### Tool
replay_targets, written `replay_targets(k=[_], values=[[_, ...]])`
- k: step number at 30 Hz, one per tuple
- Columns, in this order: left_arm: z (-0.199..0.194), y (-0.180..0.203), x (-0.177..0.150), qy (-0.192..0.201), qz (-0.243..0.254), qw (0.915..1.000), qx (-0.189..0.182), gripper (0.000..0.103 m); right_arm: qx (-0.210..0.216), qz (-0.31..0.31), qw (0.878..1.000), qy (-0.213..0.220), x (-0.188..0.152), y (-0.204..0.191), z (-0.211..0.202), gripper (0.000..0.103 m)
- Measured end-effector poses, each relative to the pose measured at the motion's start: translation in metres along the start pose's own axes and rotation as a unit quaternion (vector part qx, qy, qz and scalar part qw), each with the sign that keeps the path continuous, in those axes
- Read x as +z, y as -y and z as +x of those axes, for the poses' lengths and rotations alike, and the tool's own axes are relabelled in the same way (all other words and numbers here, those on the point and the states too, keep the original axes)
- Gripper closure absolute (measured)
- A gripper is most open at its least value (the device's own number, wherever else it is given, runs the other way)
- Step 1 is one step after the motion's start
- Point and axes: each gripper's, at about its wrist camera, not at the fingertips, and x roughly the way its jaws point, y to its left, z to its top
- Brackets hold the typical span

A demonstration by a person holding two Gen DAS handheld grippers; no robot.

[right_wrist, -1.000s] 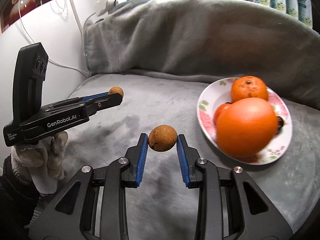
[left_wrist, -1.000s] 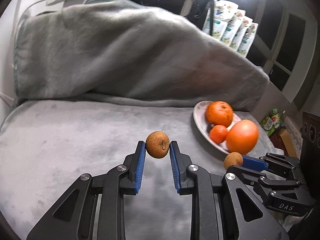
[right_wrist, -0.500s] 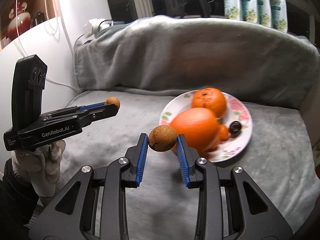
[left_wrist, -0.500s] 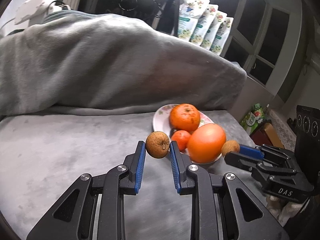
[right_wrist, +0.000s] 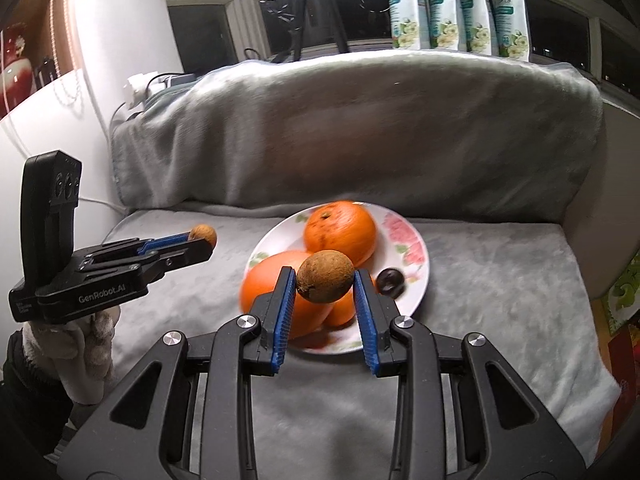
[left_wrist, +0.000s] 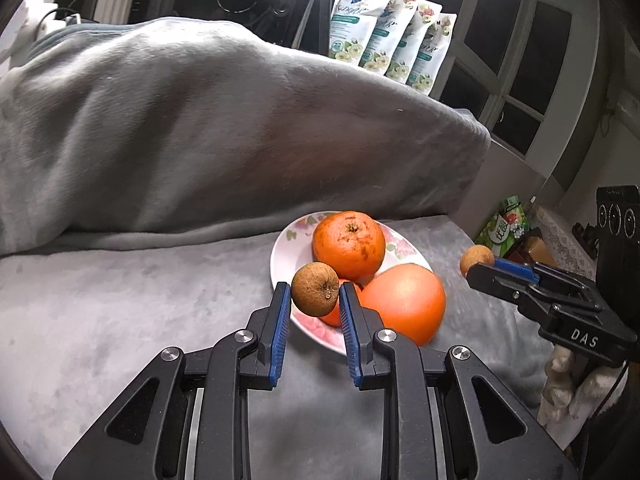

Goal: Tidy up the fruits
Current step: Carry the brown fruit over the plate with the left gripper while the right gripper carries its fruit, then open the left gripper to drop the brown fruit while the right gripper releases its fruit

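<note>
My left gripper [left_wrist: 315, 300] is shut on a small brown round fruit [left_wrist: 315, 289], held in the air just in front of a flowered white plate [left_wrist: 285, 246]. On the plate lie a speckled orange [left_wrist: 349, 245], a larger smooth orange [left_wrist: 404, 302] and a small tangerine partly hidden behind my fingers. My right gripper [right_wrist: 325, 286] is shut on a second brown fruit [right_wrist: 325, 276] above the near side of the same plate [right_wrist: 416, 248], where a dark small fruit [right_wrist: 390, 281] also lies. Each gripper shows in the other's view, the right gripper [left_wrist: 478, 266] at right, the left gripper [right_wrist: 204, 238] at left.
The plate rests on a grey blanket-covered seat [left_wrist: 100, 320] with a tall covered backrest [left_wrist: 200, 128] behind. Refill pouches [right_wrist: 456, 8] line the window sill. A gloved hand [right_wrist: 80, 356] holds the left tool. Boxes [left_wrist: 508, 228] sit beyond the seat's right edge.
Both grippers have carried their brown fruits rightward toward the plate, which now sits right behind the fingertips in both views. The grips have not changed.
</note>
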Motion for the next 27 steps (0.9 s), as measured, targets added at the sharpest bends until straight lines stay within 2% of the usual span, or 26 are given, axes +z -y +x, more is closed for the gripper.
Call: replay_targets(k=[17, 27], values=[[0.034, 0.006, 0.015, -0.017, 0.011, 0.9998, 0.003, 0.080, -0.009, 0.023, 0.999, -0.026, 0.011, 0.031, 0.044, 0.072], [0.039, 0.009, 0.019, -0.019, 0.016, 0.9997, -0.002, 0.080, -0.005, 0.031, 0.999, -0.033, 0.013, 0.037, 0.054, 0.072]])
